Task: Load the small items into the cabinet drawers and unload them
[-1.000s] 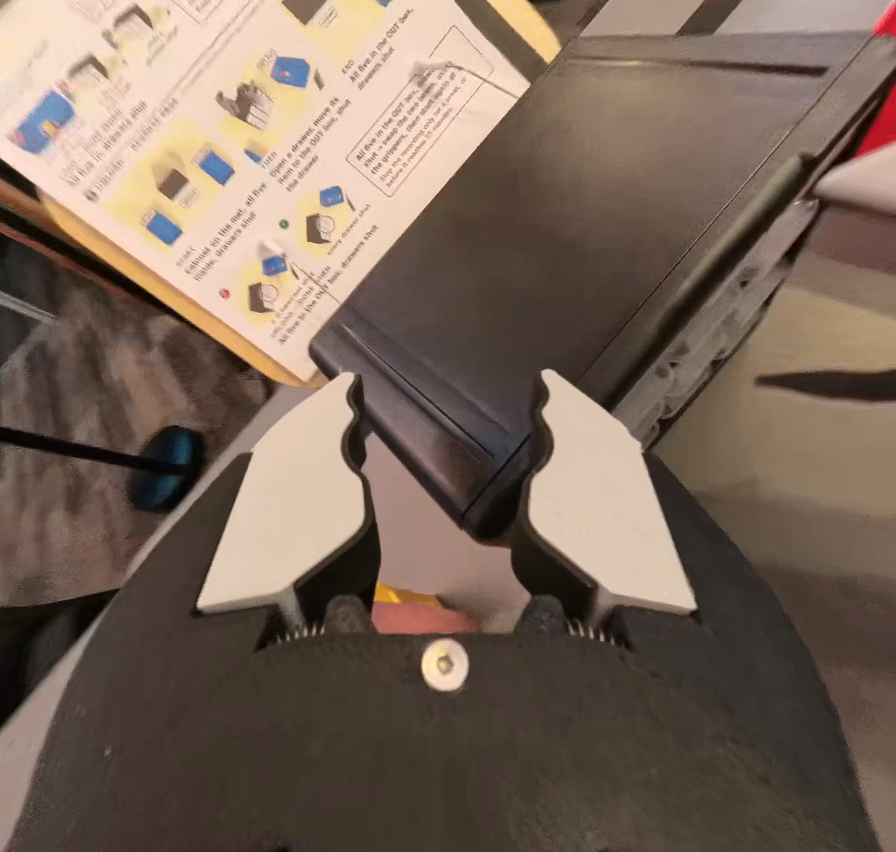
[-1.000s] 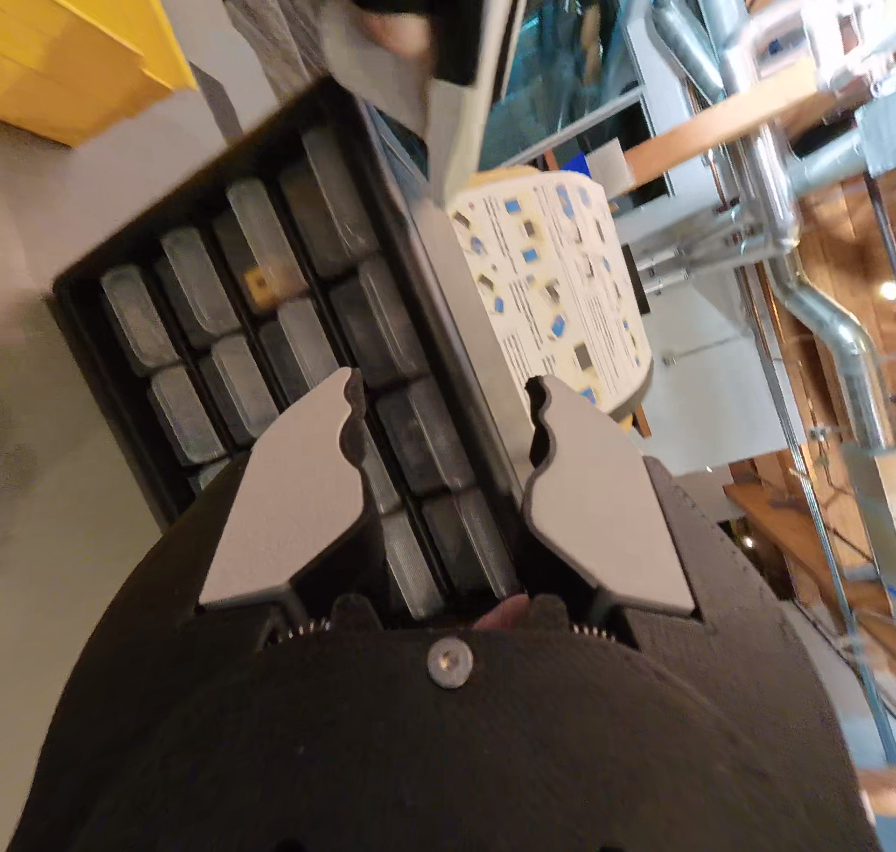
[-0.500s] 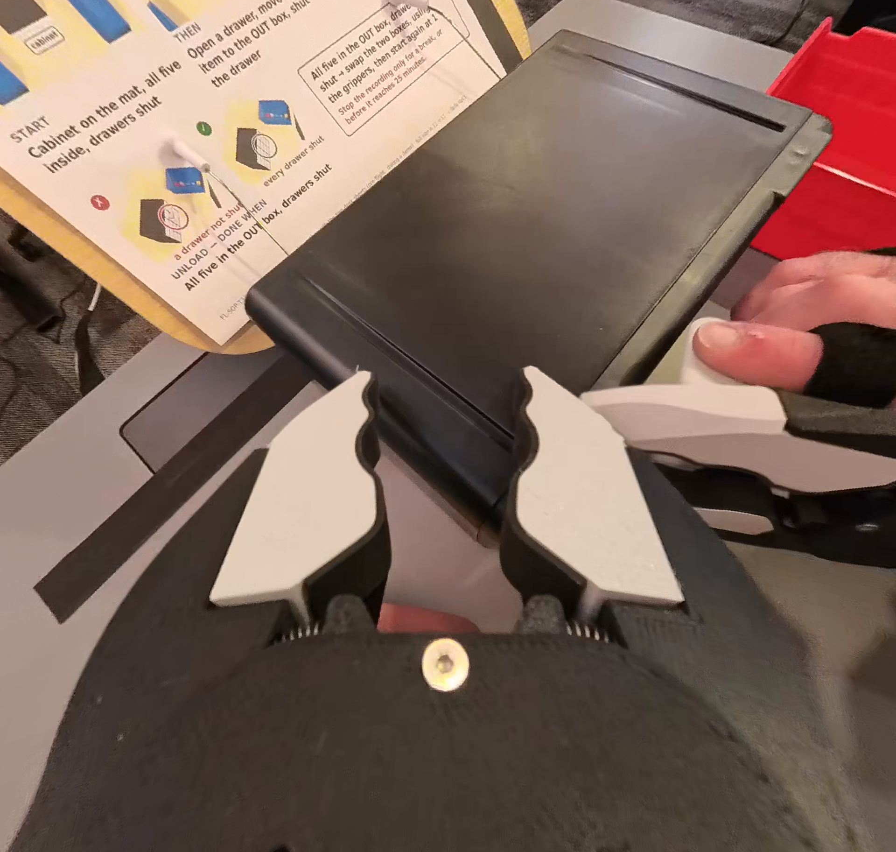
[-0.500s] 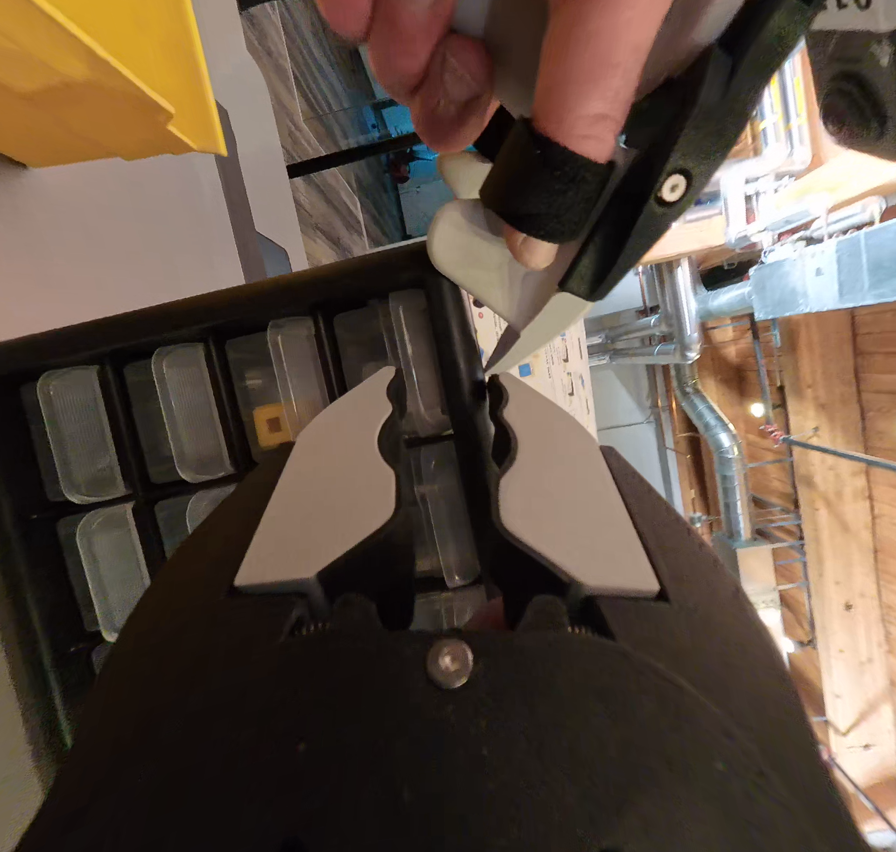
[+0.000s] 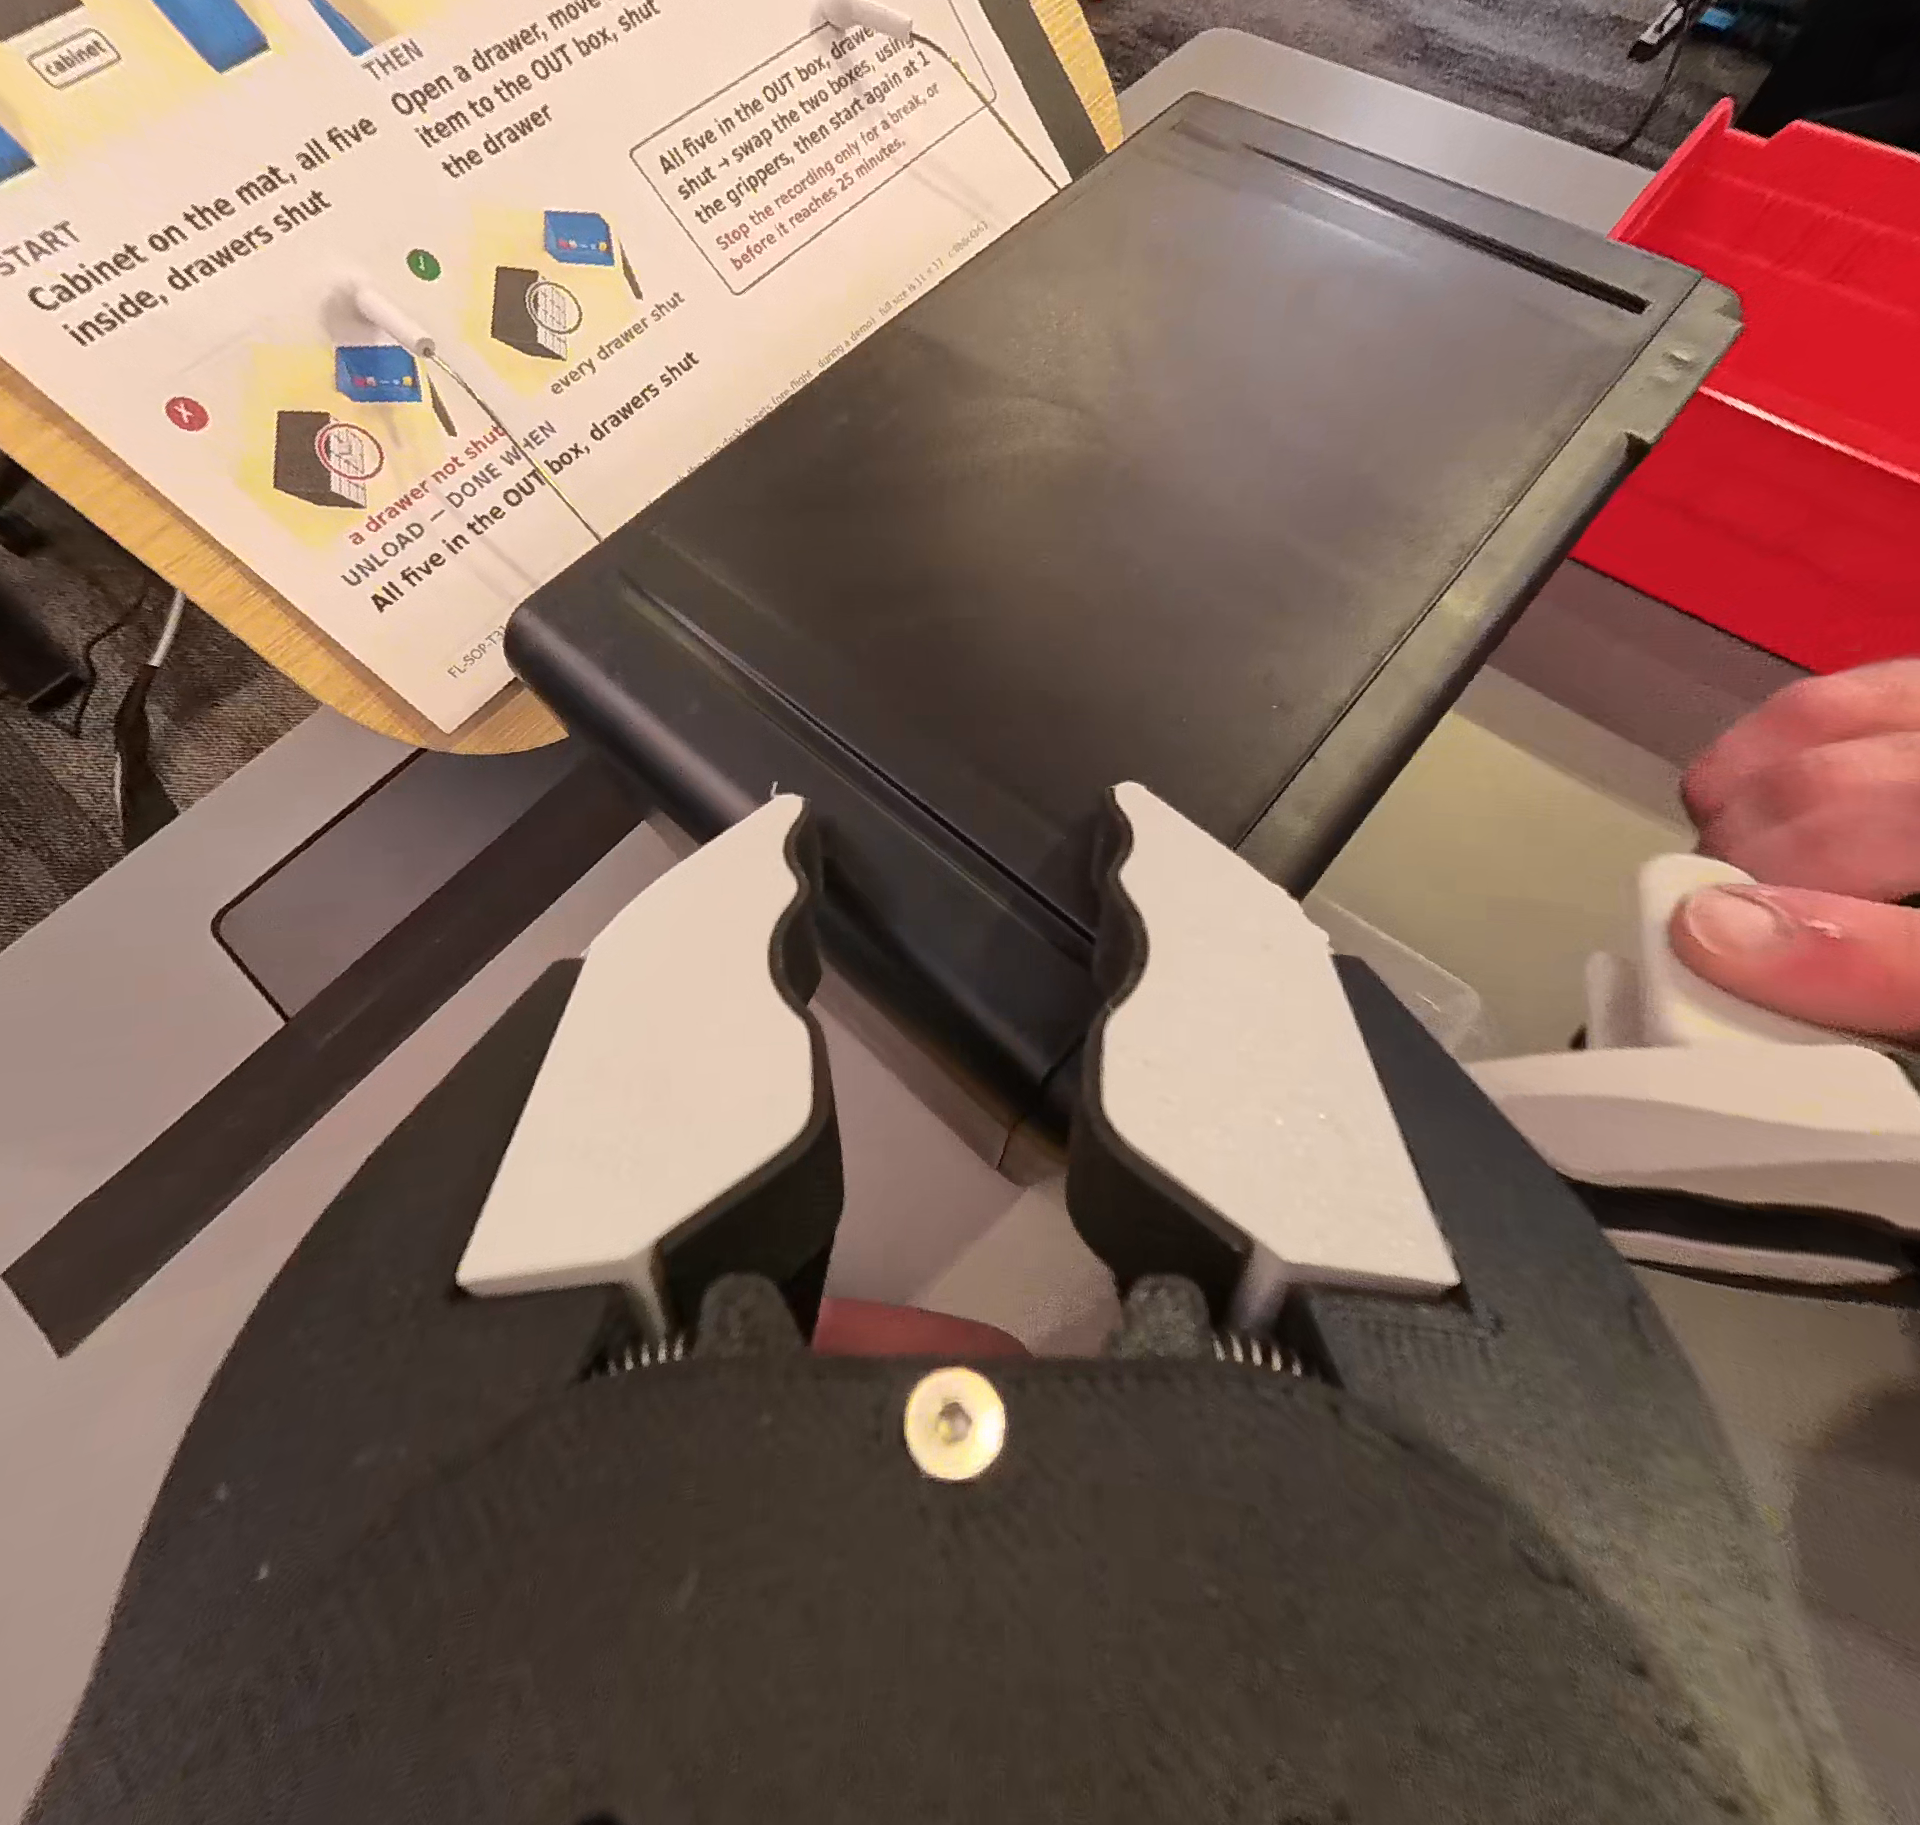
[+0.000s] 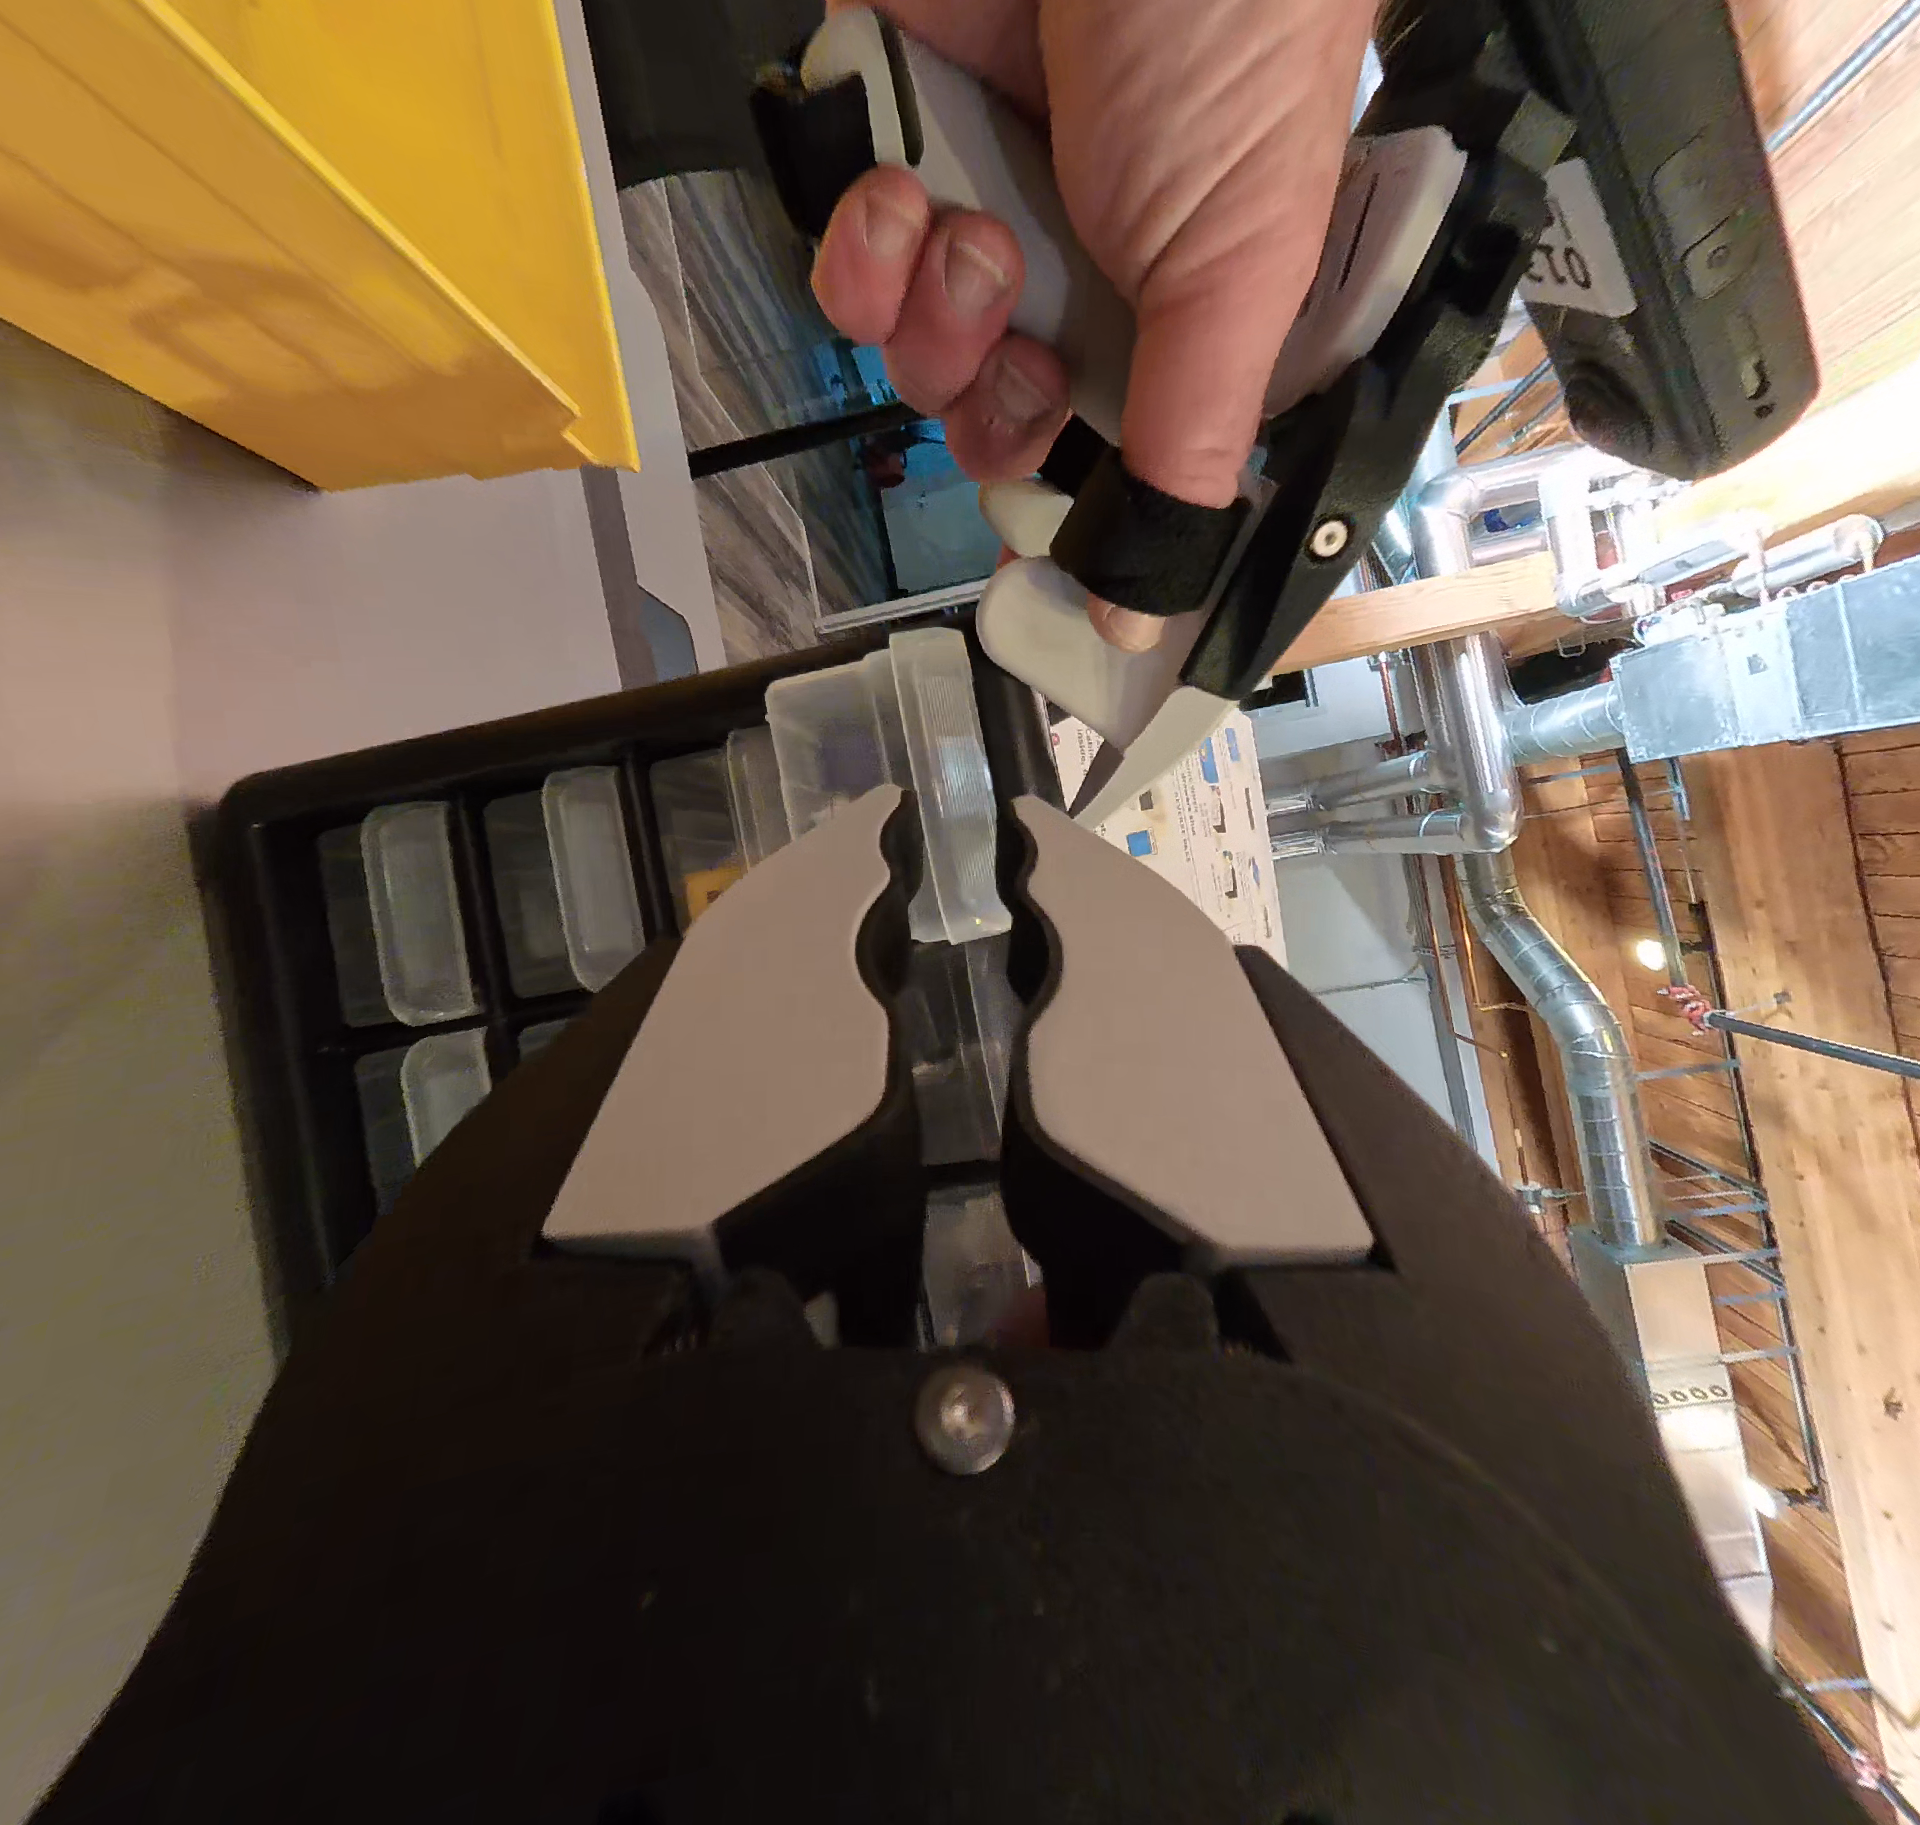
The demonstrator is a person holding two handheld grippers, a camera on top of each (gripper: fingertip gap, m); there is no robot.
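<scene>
The black drawer cabinet (image 5: 1143,528) stands on the grey table, and its front of clear drawers shows in the right wrist view (image 6: 291,944). My right gripper (image 6: 956,819) is shut on the clear handle (image 6: 951,861) of a drawer (image 6: 831,736) in the top row, next to the cabinet's edge. That drawer sticks out a little from the front. My left gripper (image 5: 956,840) is partly open and empty, and its fingers straddle the cabinet's near top corner. One fingertip (image 6: 1122,757) shows against the cabinet's edge in the right wrist view. A small yellow item (image 6: 712,887) lies in a neighbouring drawer.
A yellow bin (image 6: 312,165) stands beside the cabinet, and a red bin (image 5: 1766,373) stands on its other side. An instruction sheet on a wooden board (image 5: 416,217) leans behind it. A hand (image 5: 1818,840) holds the right gripper close beside my left one.
My right gripper has closed on the drawer handle and the drawer has come out a little. My left gripper has settled over the cabinet's corner with its jaws slightly narrower.
</scene>
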